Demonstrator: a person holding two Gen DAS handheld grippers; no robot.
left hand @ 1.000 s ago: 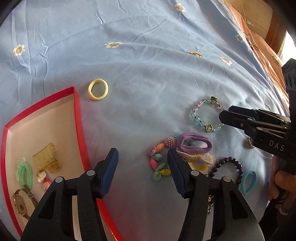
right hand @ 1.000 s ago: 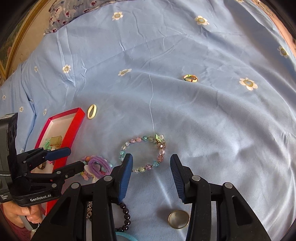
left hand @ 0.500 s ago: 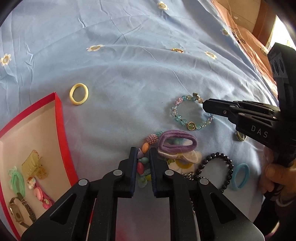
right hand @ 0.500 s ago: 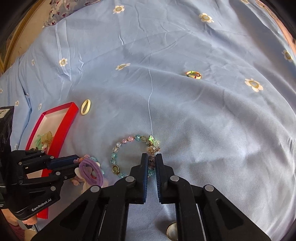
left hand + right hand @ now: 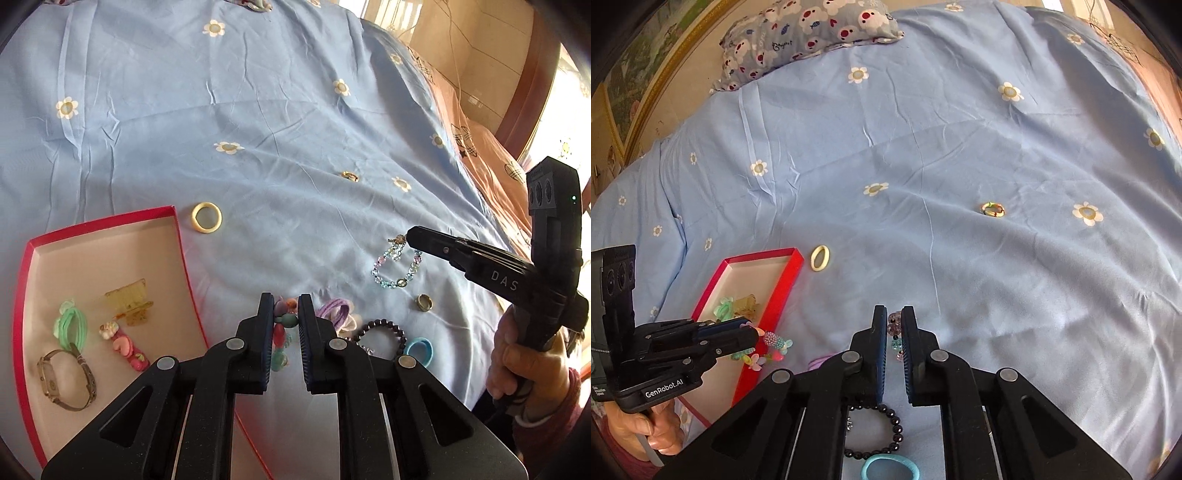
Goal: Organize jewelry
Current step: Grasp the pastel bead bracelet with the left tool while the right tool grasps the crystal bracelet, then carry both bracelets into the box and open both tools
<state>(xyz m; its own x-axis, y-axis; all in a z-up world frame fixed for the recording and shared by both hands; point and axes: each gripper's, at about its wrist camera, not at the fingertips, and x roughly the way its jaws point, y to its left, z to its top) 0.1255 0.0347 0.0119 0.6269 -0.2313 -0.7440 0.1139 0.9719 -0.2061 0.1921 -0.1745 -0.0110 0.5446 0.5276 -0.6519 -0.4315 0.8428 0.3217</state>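
Observation:
My left gripper (image 5: 285, 310) is shut on a colourful charm bracelet (image 5: 282, 332) and holds it above the bed, just right of the red box (image 5: 99, 221). The bracelet dangles from it in the right wrist view (image 5: 768, 349). My right gripper (image 5: 894, 325) is shut on a pastel crystal bead bracelet (image 5: 397, 266), lifted off the sheet; beads show between its fingers (image 5: 894, 325). The red box holds a watch (image 5: 66, 380), a green hair tie (image 5: 70, 325), an amber clip (image 5: 127, 299) and a pink clip (image 5: 123, 345).
On the blue flowered sheet lie a yellow ring (image 5: 207, 218), a small multicoloured ring (image 5: 993, 209), a metal ring (image 5: 424, 302), a purple hair tie (image 5: 334, 310), a black bead bracelet (image 5: 882, 428) and a blue hair tie (image 5: 890, 469). A pillow (image 5: 809, 29) lies far back.
Both grippers closed on their bracelets, then lifted them off the sheet. The view has pulled back and up from the bed.

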